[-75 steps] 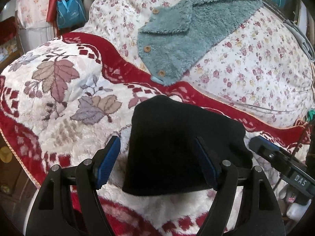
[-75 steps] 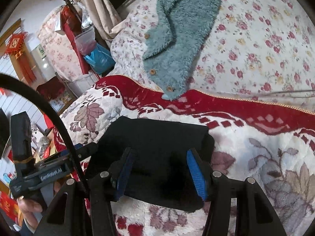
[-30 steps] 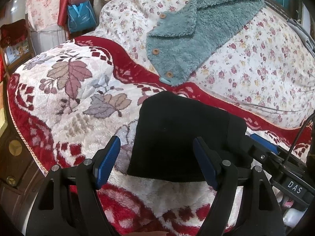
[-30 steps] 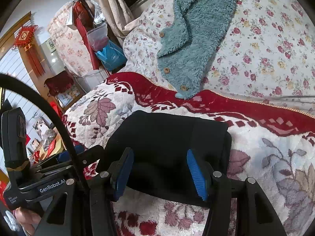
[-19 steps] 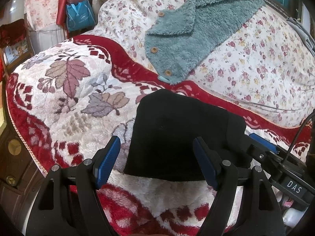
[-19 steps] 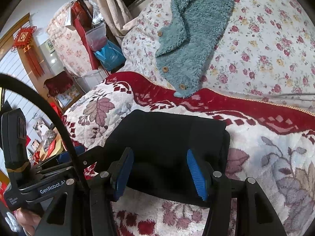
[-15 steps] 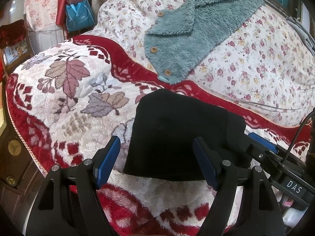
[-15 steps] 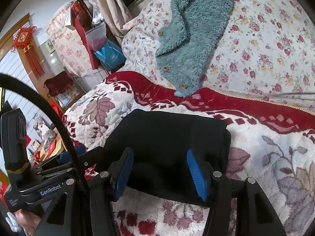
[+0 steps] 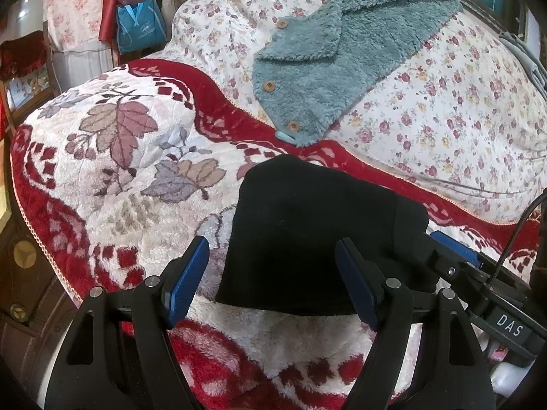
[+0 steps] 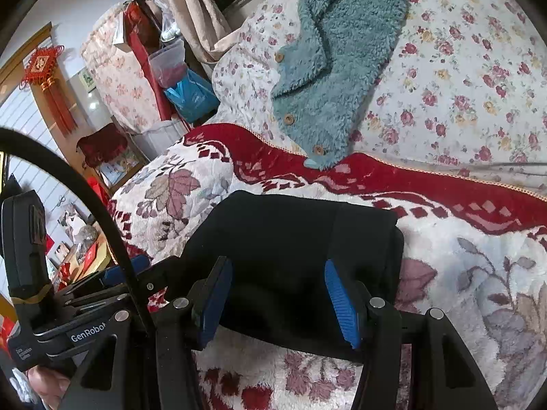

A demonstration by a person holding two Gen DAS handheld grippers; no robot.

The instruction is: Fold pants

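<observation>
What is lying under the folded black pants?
The black pants rest on the red-and-white leaf-pattern blanket, which shows all around them. Anything between pants and blanket is covered.

Your bed's white-and-red plush leaf-patterned blanket [image 9: 130, 157] carries the folded black pants [image 9: 307, 232] at 6 o'clock, while the teal fleece buttoned cardigan [image 9: 335, 61] lies on the rose-print quilt [image 9: 444, 119] toward 12 o'clock.

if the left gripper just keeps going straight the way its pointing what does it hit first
Most likely the folded black pants, lying on the blanket between the open left gripper's fingers; depth is unclear.
</observation>
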